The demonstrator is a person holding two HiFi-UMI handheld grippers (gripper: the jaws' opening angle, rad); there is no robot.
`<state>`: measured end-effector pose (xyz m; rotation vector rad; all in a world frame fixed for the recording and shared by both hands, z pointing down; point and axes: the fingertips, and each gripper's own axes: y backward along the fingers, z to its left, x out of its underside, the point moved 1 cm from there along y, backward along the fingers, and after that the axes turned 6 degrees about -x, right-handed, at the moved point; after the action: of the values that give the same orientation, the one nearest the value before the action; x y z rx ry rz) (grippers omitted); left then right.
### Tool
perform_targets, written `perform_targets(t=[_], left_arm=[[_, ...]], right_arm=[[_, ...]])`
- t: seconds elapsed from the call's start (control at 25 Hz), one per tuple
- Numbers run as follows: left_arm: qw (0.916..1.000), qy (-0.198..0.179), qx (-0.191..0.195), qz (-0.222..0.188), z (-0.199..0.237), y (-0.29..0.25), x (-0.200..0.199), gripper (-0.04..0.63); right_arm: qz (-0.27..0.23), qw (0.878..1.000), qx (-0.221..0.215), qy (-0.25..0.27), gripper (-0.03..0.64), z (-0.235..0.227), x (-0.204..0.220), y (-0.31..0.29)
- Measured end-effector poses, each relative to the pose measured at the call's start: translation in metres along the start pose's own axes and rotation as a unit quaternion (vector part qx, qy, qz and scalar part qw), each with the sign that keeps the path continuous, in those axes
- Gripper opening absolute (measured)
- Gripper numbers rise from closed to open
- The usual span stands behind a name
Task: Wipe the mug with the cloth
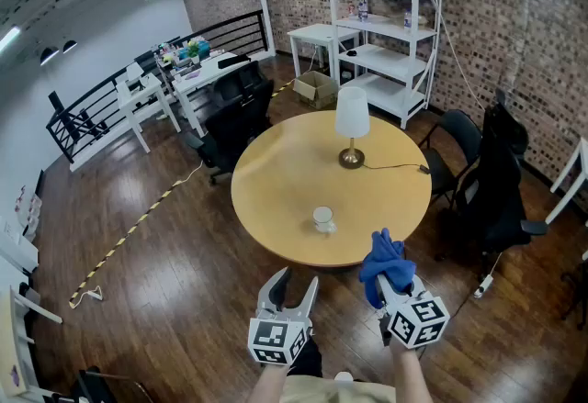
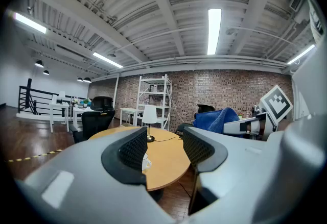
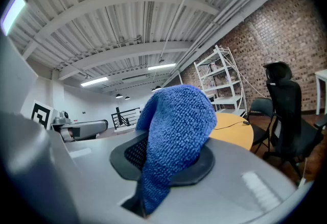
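A small white mug (image 1: 322, 219) stands on the round wooden table (image 1: 276, 190), toward its near edge; the left gripper view shows the mug (image 2: 145, 160) partly behind the left jaw. My left gripper (image 1: 296, 286) hangs open and empty in front of the table, short of the mug. My right gripper (image 1: 384, 293) is shut on a blue cloth (image 1: 385, 262), held up off the table's near right edge. In the right gripper view the cloth (image 3: 173, 136) bunches up out of the jaws and hides most of them.
A white table lamp (image 1: 351, 121) stands behind the mug, its cord (image 1: 395, 166) running to the right edge. Black chairs stand to the right (image 1: 491, 181) and at the far left (image 1: 230, 121). White shelving (image 1: 381, 25) lines the brick wall.
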<state>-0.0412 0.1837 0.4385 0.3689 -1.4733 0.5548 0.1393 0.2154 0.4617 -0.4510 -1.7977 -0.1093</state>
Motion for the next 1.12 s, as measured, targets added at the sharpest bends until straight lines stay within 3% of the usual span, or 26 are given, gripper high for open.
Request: perform_targets(t=[0.44, 0.6, 0.8, 0.88, 0.96, 1.12], left_arm=[[0.9980, 0.002, 0.060, 0.017, 0.104, -0.170, -0.014, 0.206], [0.9945, -0.004, 0.088, 0.056, 0.130, -0.217, 0.001, 0.207], [0.9876, 0.002, 0.104, 0.118, 0.147, -0.259, 0.052, 0.213], [0.9810, 0.008, 0.110, 0.160, 0.147, -0.270, 0.085, 0.215], [0.9687, 0.035, 0.112, 0.219, 0.147, -0.277, 0.127, 0.229], [0.9362, 0.148, 0.093, 0.305, 0.135, -0.275, 0.200, 0.230]], right_arm=[[-0.001, 1.000, 0.020, 0.002, 0.077, -0.046, -0.034, -0.162], [0.014, 0.999, 0.051, -0.007, 0.077, -0.072, -0.034, -0.206], [0.032, 0.997, 0.070, -0.012, 0.077, -0.094, -0.028, -0.236], [0.040, 0.996, 0.072, -0.019, 0.077, -0.103, -0.025, -0.245], [0.048, 0.996, 0.067, -0.025, 0.077, -0.113, -0.023, -0.254], [0.074, 0.996, 0.034, -0.030, 0.077, -0.138, -0.019, -0.279]])
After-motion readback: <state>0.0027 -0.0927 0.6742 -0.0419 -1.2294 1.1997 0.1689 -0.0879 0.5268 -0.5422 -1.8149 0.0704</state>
